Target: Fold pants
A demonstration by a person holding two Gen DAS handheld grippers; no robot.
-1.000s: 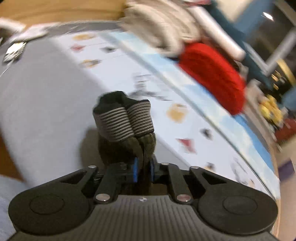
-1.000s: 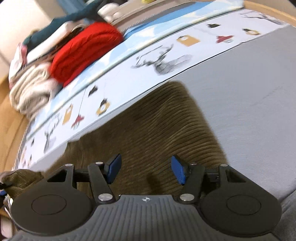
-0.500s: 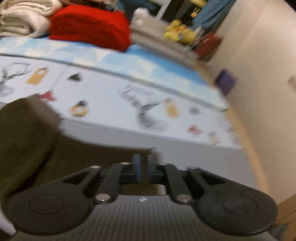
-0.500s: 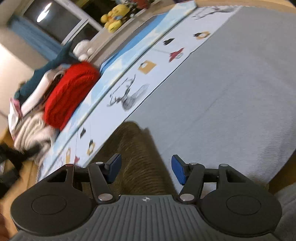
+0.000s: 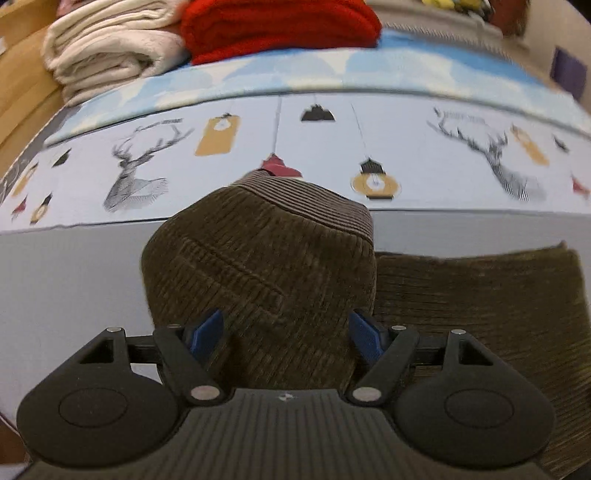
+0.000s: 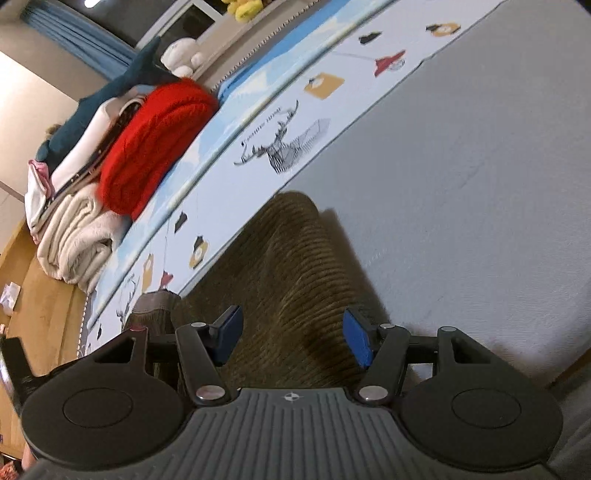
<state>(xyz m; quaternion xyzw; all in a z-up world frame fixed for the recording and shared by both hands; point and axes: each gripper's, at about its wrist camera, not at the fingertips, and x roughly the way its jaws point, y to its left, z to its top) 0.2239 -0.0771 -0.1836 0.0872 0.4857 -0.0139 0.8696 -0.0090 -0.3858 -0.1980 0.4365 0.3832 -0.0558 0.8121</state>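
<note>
On the grey bed the brown pants lay bunched straight ahead of the released left claw, their flat length running rightward under the released right claw.

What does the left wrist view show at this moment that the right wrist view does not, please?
Only the left wrist view shows the folded-over pants end with its ribbed cuff lying on the layer beneath, plus a purple object far right, between the open jaws of the left gripper.

Only the right wrist view shows the dark blue plush shark, a white plush, yellow toys, and the open right gripper.

Both show the brown corduroy pants, the grey bed cover, the deer-print sheet, the red knit and the cream blanket.
</note>
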